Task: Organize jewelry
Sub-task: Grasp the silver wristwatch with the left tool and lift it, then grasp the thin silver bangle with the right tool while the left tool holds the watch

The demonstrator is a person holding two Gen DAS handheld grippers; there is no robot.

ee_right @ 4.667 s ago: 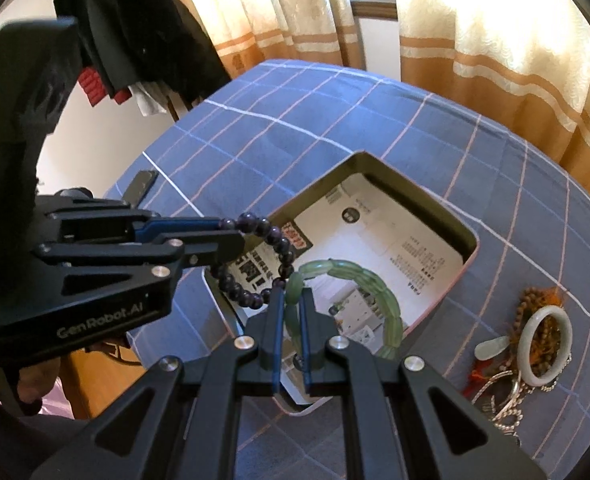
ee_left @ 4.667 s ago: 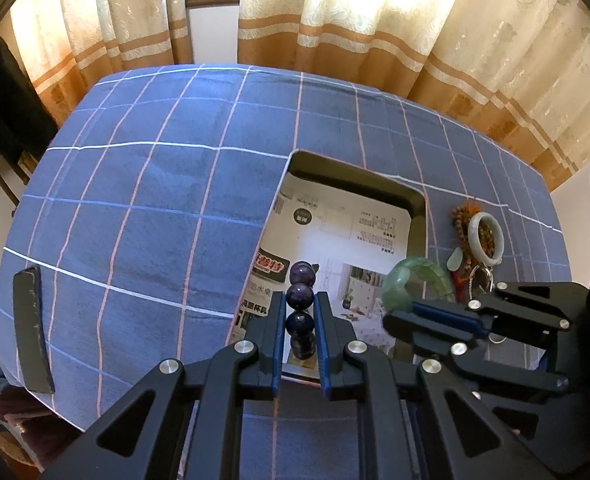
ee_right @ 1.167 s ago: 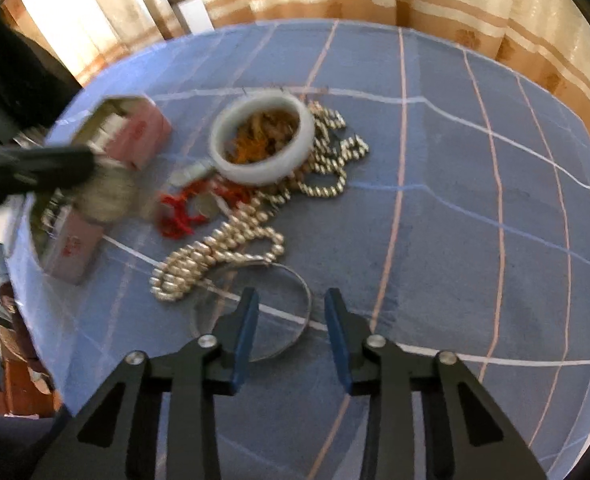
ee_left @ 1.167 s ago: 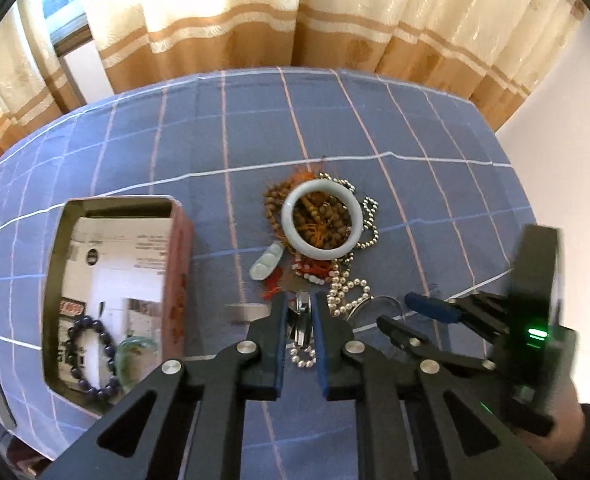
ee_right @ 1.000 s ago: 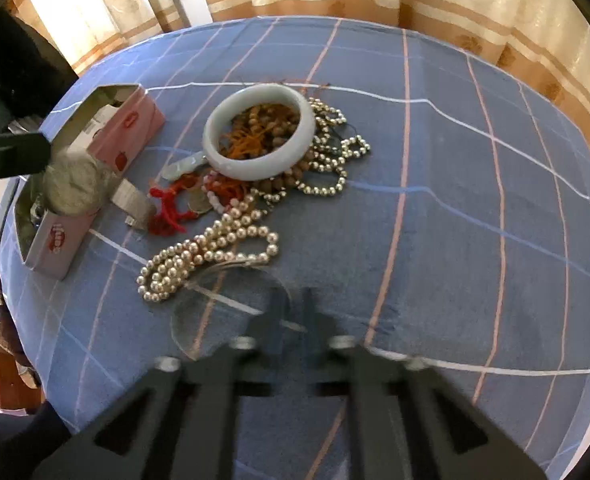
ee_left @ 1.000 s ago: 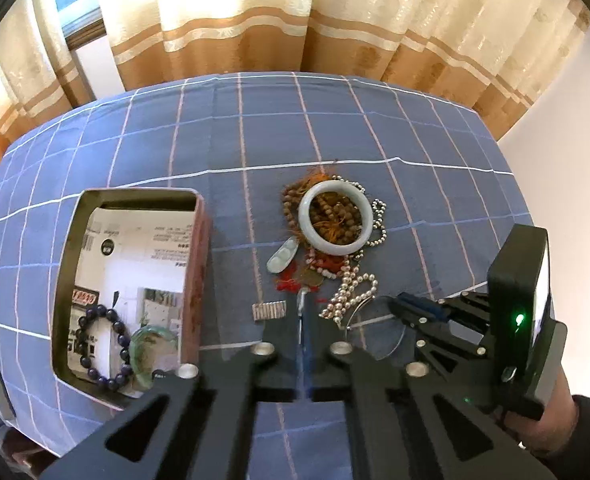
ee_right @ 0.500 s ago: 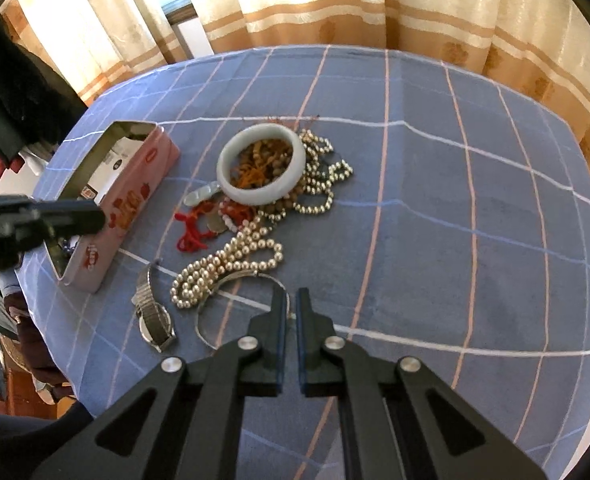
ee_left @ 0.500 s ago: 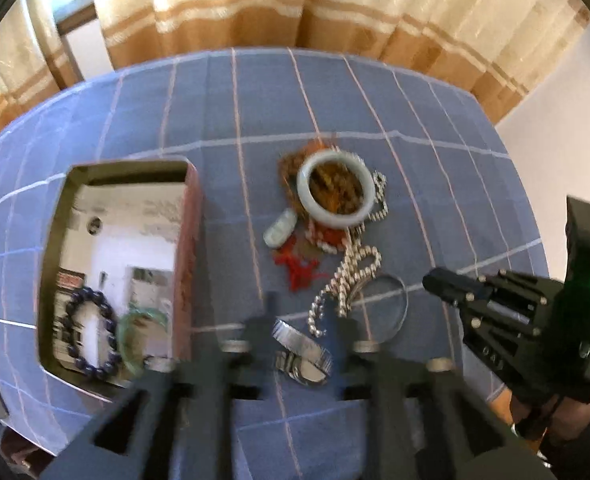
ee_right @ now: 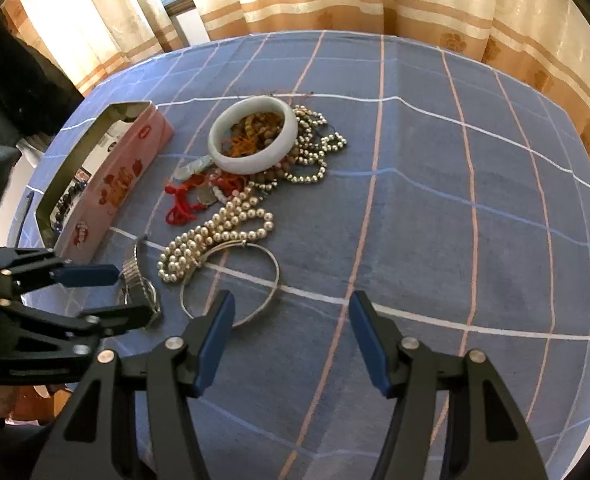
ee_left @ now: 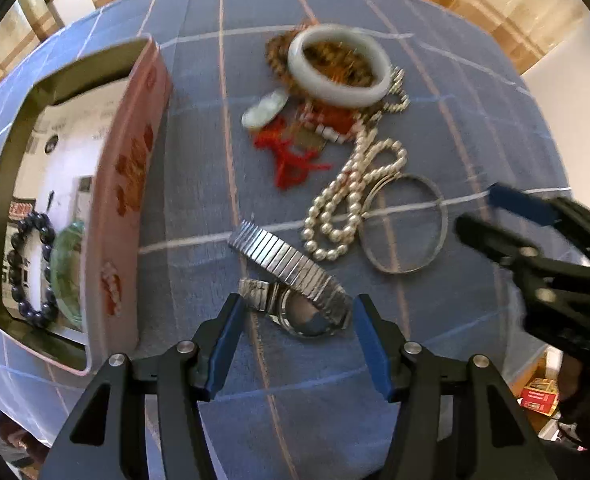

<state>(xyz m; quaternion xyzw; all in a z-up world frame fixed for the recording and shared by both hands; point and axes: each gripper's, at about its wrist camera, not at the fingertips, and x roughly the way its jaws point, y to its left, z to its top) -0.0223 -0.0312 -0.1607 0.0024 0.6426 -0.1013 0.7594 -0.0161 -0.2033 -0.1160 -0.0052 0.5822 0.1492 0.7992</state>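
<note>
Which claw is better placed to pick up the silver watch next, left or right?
Left. The left claw is opening with the watch lying directly between its blue fingers, pads not yet touching. The right claw, also opening, sits over bare cloth beside the thin bangle, away from the watch.

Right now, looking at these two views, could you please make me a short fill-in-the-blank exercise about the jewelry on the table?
1. The silver watch lies between the fingers of the ____ gripper.
2. The dark bead bracelet lies inside the ____.
3. The white bangle rests on a ____ of jewelry.
4. The thin wire bangle touches the ____ necklace.

Missing words: left; tin; pile; pearl
</note>
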